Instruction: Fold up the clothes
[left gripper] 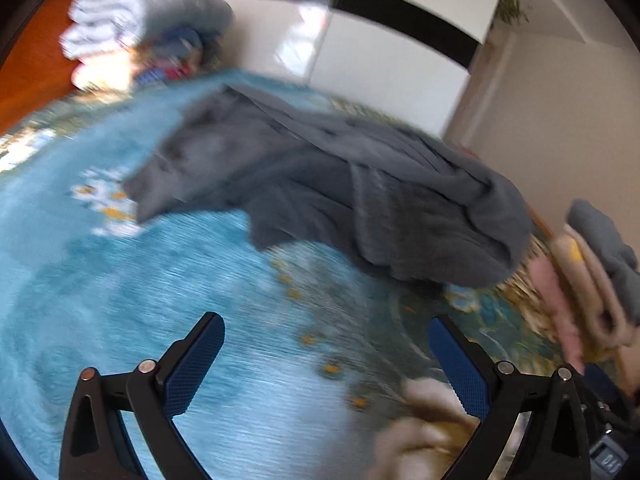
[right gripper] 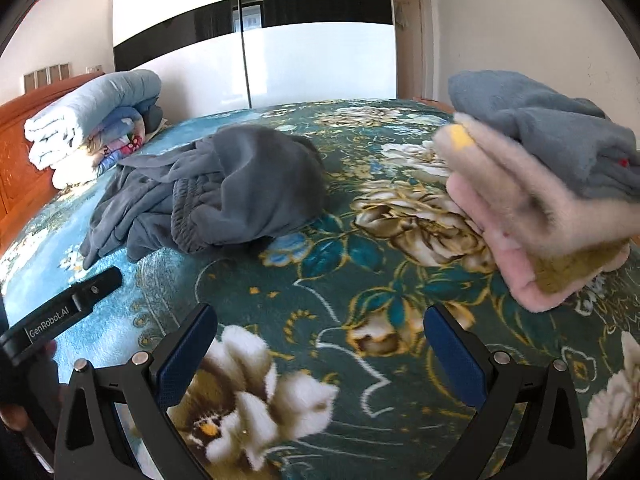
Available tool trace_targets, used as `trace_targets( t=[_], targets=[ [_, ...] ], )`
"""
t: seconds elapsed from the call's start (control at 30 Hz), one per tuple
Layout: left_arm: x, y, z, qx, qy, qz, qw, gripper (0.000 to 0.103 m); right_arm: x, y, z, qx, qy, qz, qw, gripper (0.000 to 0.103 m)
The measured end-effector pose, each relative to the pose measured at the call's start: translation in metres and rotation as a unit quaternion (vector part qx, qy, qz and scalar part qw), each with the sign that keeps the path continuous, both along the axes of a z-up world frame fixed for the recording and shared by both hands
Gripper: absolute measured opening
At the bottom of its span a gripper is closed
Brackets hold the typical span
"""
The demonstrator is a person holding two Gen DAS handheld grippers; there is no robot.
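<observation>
Where the plush floral blanket (right gripper: pixel 360 264) covers the bed, a crumpled grey fleece garment (right gripper: pixel 216 196) with a ribbed elastic waistband lies in a soft heap. The right gripper (right gripper: pixel 320 344) hovers near of it, jaws wide apart and empty, as are those of the left gripper (left gripper: pixel 326 354). Right of the garment sits a folded stack (right gripper: pixel 548 184), pink, beige and grey. Only the right view is sharp; it alone shows the left gripper's arm.

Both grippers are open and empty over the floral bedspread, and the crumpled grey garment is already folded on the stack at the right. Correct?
Not quite. The crumpled grey garment is not folded: it lies loose in a heap on the floral bedspread, apart from the folded stack of clothes at the right, as the right wrist view shows. The left gripper and right gripper are indeed open and empty.
</observation>
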State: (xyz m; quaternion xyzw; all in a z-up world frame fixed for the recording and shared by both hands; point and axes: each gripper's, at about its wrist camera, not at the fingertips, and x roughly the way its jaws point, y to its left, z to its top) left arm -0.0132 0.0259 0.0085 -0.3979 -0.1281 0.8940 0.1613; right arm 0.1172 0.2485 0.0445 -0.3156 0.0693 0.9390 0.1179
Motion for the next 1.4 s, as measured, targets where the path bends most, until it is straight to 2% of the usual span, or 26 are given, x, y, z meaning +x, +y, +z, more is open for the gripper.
trace_targets(
  t=[0.07, 0.13, 0.2, 0.27, 0.4, 0.43, 0.47, 0.53, 0.57, 0.63, 0.67, 0.73, 0.8, 0.87, 0.97, 1.03, 1.1, 1.2, 1.3, 1.4],
  targets=[
    [-0.019, 0.003, 0.001, 0.059, -0.039, 0.010, 0.9974, 0.103, 0.003, 0.004, 0.006, -0.004, 0.007, 0.001, 1.000, 0.103],
    [-0.036, 0.004, 0.001, 0.116, -0.075, 0.020, 0.9902, 0.103, 0.006, 0.005, 0.015, -0.002, 0.023, 0.004, 1.000, 0.103],
    [-0.053, 0.009, -0.008, 0.172, -0.119, 0.036, 0.9772, 0.102, 0.008, 0.006, 0.022, 0.005, 0.033, 0.007, 0.999, 0.103],
    [-0.063, 0.015, -0.015, 0.198, -0.141, 0.051, 0.9685, 0.100, 0.010, 0.008, 0.029, 0.015, 0.041, 0.007, 0.999, 0.103],
    [-0.074, 0.036, -0.023, 0.215, -0.166, 0.055, 0.9608, 0.083, 0.014, 0.012, 0.040, 0.019, 0.062, 0.011, 0.998, 0.103],
    [-0.076, 0.041, -0.027, 0.227, -0.179, 0.057, 0.9555, 0.078, 0.015, 0.013, 0.042, 0.018, 0.066, 0.012, 0.998, 0.103],
    [-0.079, 0.045, -0.033, 0.249, -0.196, 0.061, 0.9465, 0.076, 0.015, 0.013, 0.043, 0.015, 0.068, 0.013, 0.997, 0.103],
    [-0.081, 0.048, -0.041, 0.276, -0.215, 0.088, 0.9326, 0.068, 0.015, 0.014, 0.043, 0.006, 0.071, 0.017, 0.997, 0.103],
    [-0.080, 0.047, -0.042, 0.282, -0.214, 0.100, 0.9297, 0.064, 0.016, 0.016, 0.044, 0.002, 0.072, 0.017, 0.997, 0.103],
    [-0.076, 0.046, -0.037, 0.275, -0.211, 0.120, 0.9303, 0.049, 0.019, 0.020, 0.046, -0.004, 0.075, 0.017, 0.997, 0.103],
    [-0.073, 0.045, -0.033, 0.268, -0.209, 0.128, 0.9316, 0.047, 0.020, 0.022, 0.047, -0.008, 0.076, 0.017, 0.997, 0.103],
    [-0.061, 0.045, -0.012, 0.239, -0.189, 0.129, 0.9438, 0.042, 0.023, 0.026, 0.049, -0.013, 0.079, 0.014, 0.997, 0.103],
    [-0.044, 0.040, 0.016, 0.212, -0.154, 0.120, 0.9576, 0.040, 0.028, 0.033, 0.051, -0.014, 0.085, 0.004, 0.996, 0.103],
    [-0.016, 0.025, 0.056, 0.181, -0.101, 0.104, 0.9727, 0.038, 0.033, 0.040, 0.054, -0.017, 0.088, -0.005, 0.996, 0.103],
    [0.036, -0.015, 0.098, 0.162, -0.031, 0.089, 0.9823, 0.038, 0.039, 0.045, 0.057, -0.017, 0.093, -0.010, 0.995, 0.103],
    [0.072, -0.052, 0.128, 0.140, 0.017, 0.092, 0.9857, 0.037, 0.042, 0.043, 0.061, -0.014, 0.099, -0.008, 0.995, 0.103],
    [0.122, -0.109, 0.153, 0.111, 0.059, 0.115, 0.9854, 0.037, 0.044, 0.036, 0.063, -0.010, 0.102, 0.001, 0.995, 0.103],
    [0.170, -0.182, 0.147, 0.083, 0.092, 0.173, 0.9771, 0.037, 0.045, 0.024, 0.065, -0.004, 0.104, 0.018, 0.994, 0.103],
    [0.207, -0.251, 0.118, 0.060, 0.086, 0.253, 0.9617, 0.037, 0.043, 0.003, 0.061, 0.005, 0.097, 0.047, 0.994, 0.103],
    [0.214, -0.304, 0.060, 0.075, 0.028, 0.308, 0.9480, 0.037, 0.041, -0.022, 0.052, 0.001, 0.083, 0.089, 0.993, 0.103]
  ],
)
